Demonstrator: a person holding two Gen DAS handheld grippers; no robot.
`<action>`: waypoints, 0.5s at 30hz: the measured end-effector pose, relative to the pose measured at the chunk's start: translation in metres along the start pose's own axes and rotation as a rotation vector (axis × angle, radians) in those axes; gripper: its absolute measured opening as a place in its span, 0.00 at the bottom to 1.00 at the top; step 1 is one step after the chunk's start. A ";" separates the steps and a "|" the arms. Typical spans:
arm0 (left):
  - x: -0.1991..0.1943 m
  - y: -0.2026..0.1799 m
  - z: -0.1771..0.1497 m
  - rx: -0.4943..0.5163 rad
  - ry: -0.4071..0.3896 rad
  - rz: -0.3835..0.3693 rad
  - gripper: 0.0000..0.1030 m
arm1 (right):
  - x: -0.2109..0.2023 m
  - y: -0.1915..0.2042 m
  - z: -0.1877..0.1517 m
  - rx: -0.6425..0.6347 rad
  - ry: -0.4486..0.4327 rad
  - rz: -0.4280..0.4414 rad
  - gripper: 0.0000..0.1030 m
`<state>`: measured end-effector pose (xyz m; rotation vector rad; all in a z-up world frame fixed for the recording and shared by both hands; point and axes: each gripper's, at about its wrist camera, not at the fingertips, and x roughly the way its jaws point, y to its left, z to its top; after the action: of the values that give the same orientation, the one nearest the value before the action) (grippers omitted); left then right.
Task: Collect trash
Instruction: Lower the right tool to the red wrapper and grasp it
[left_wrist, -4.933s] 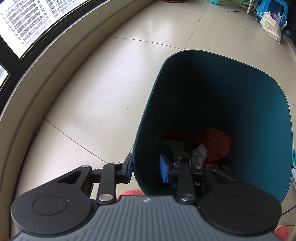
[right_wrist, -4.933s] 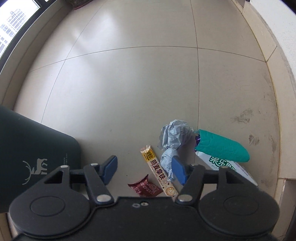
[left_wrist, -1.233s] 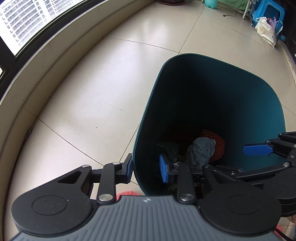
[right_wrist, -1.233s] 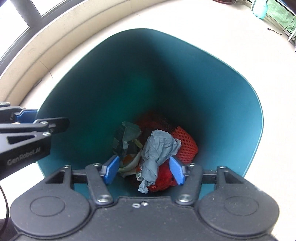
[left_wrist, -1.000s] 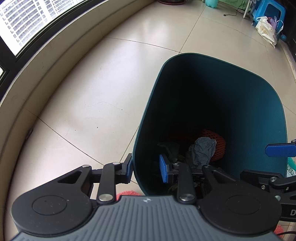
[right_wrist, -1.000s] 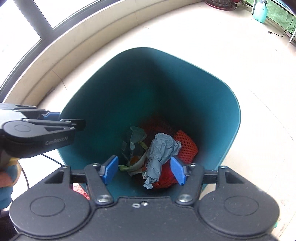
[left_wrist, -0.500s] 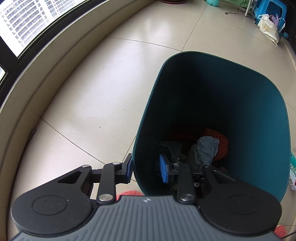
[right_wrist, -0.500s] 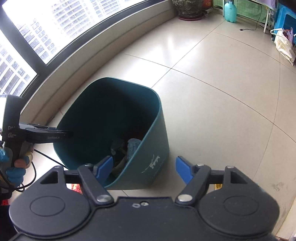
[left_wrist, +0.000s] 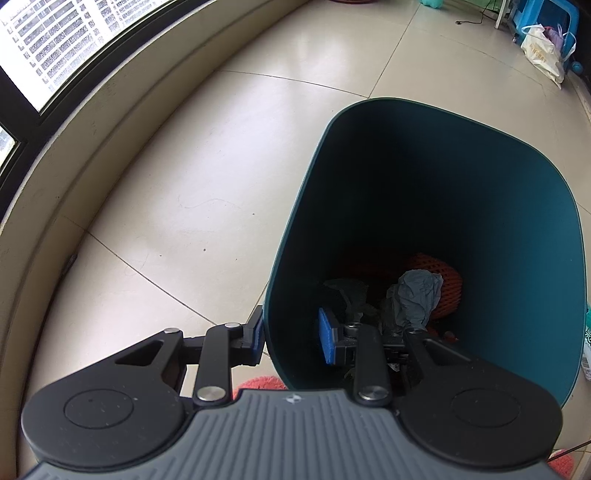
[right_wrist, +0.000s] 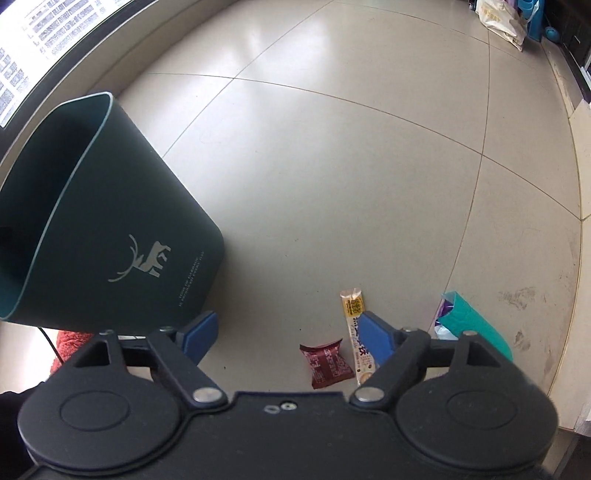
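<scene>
L gripper (left_wrist: 291, 334) is clamping the near-left wall of the dark teal plastic waste bin (left_wrist: 517, 229): one blue pad is sitting outside the rim, the other inside, both pressing on the wall. Bin is standing on the beige tiled floor (left_wrist: 192, 177), w/ its mouth facing the camera.

Inside the bin, at the bottom, a crumpled grey paper wad (left_wrist: 417, 295) is lying on top, touching an orange foam net sleeve (left_wrist: 447, 284) just behind it. Other dark scraps beside them – can't tell what.

R gripper (right_wrist: 284, 338) is hanging released over the floor, jaws having just been opening, nothing between them. Closest to it, a small dark red snack wrapper (right_wrist: 327, 363) is lying flat on the tile. Just right of that, nearly touching, a long cream-and-yellow sachet stick (right_wrist: 354, 306) is running away from the camera, its near part partly hidden behind the right finger (right_wrist: 375, 341). Further right, near the floor's right edge, a teal and purple packet (right_wrist: 469, 319) is lying flat. To the left, in R wrist view, the bin's outer wall is showing a pale deer logo (right_wrist: 144, 260).

Far end: a white plastic bag (left_wrist: 543, 55) is sitting by blue furniture.
</scene>
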<state>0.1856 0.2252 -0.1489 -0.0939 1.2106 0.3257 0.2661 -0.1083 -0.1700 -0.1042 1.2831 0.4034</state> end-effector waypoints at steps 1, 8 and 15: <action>0.000 -0.001 0.000 0.001 0.000 0.002 0.28 | 0.010 -0.005 -0.005 0.009 0.020 -0.008 0.81; 0.003 -0.004 0.000 0.007 0.001 0.018 0.28 | 0.071 -0.020 -0.035 0.071 0.128 -0.058 0.81; 0.005 -0.006 -0.001 0.022 0.001 0.033 0.28 | 0.122 0.000 -0.049 -0.046 0.202 -0.071 0.81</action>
<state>0.1876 0.2205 -0.1548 -0.0547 1.2170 0.3410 0.2490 -0.0945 -0.2994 -0.2338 1.4651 0.3682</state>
